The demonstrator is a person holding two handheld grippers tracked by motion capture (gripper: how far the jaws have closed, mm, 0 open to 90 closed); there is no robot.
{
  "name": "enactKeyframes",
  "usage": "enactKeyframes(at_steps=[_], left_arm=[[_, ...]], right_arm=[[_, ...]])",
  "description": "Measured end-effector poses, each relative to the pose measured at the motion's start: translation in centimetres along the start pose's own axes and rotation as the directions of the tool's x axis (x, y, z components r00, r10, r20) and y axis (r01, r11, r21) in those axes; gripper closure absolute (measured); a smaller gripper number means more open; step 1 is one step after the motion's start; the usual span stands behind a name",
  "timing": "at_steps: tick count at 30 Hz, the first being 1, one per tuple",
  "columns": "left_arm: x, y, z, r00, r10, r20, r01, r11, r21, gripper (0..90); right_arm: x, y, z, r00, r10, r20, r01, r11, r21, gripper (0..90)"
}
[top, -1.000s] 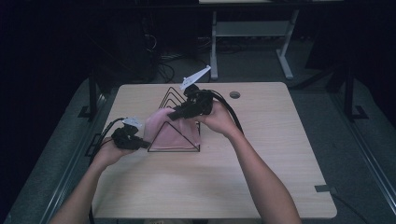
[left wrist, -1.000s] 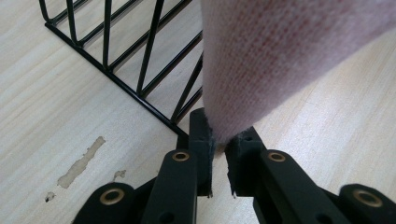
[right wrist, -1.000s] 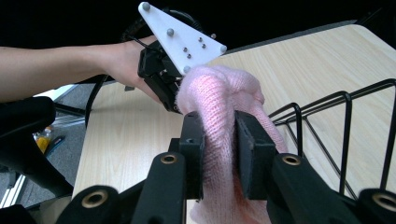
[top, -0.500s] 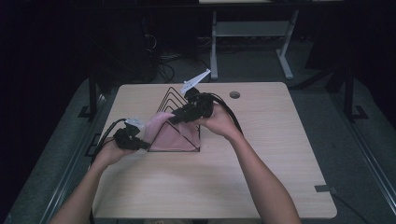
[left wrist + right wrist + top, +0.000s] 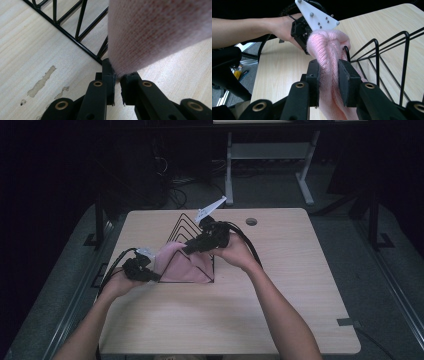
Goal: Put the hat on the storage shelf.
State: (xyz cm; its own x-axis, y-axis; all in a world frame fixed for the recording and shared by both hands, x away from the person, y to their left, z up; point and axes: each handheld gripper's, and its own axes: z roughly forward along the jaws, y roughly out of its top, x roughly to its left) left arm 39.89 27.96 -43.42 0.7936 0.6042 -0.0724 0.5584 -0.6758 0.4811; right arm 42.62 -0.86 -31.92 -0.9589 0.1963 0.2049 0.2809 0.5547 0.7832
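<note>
A pink knitted cloth [image 5: 181, 266] hangs over the front of a black wire rack [image 5: 186, 224] on the wooden table [image 5: 300, 285]. My left gripper [image 5: 156, 270] is shut on the cloth's lower left edge. In the left gripper view the jaws [image 5: 117, 75] pinch the hem of the cloth [image 5: 155, 32] just beside the rack's base [image 5: 75, 32]. My right gripper [image 5: 188, 249] holds the cloth at the top. Its jaws [image 5: 329, 72] have just been closing on the bunched cloth [image 5: 328, 47], which is squeezed between the pads. Beyond it is the left gripper [image 5: 303, 37] and the rack's wires [image 5: 387, 57].
A round cable hole [image 5: 251, 221] lies in the table behind the right hand. Worn patches [image 5: 41, 83] mark the tabletop near the left gripper. A white desk frame [image 5: 265, 155] stands on the dark floor beyond. Tape [image 5: 347, 322] sticks at the table's right edge.
Both hands have stayed almost where they were, and the cloth still spans between the two grippers over the rack.
</note>
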Motion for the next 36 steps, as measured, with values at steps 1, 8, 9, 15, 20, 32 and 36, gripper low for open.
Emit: enactKeyframes(at_steps=[1,8,9,15,20,32,36], left_arm=[[0.0,0.0,0.0,1.0,-0.006,0.004,0.006,1.0,-0.004,82.4],[-0.2,-0.1,-0.8,0.9997,-0.024,0.002,0.024,0.9989,-0.041,73.0],[-0.2,-0.2,-1.0,0.9997,-0.024,0.002,0.024,0.9989,-0.04,72.1],[-0.1,-0.6,-1.3,0.9983,-0.057,0.013,0.058,0.9963,-0.064,67.3],[-0.1,-1.0,-1.6,0.9978,-0.065,0.01,0.066,0.9952,-0.073,65.4],[-0.7,-0.9,-2.4,0.998,-0.063,0.0,0.063,0.9931,-0.099,59.2],[-0.8,-1.1,-2.6,0.9974,-0.073,-0.001,0.072,0.9913,-0.11,55.5]], right_arm=[[0.0,0.0,0.0,1.0,0.002,0.0,-0.002,1.0,0.0,70.7],[0.0,-0.4,-0.5,0.9996,0.024,0.016,-0.024,1.0,-0.016,56.9],[0.0,-0.4,-0.6,0.9995,0.026,0.015,-0.026,0.999,-0.022,55.8],[0.0,-1.1,-1.7,0.9982,0.047,0.036,-0.044,0.997,-0.061,47.2],[-0.1,-2.0,-2.7,0.9953,0.079,0.057,-0.075,0.995,-0.061,41.3],[-0.3,-4.8,-6.1,0.9777,0.122,0.171,-0.109,0.99,-0.086,31.4],[-0.5,-5.9,-7.1,0.9689,0.145,0.201,-0.129,0.988,-0.09,29.0]])
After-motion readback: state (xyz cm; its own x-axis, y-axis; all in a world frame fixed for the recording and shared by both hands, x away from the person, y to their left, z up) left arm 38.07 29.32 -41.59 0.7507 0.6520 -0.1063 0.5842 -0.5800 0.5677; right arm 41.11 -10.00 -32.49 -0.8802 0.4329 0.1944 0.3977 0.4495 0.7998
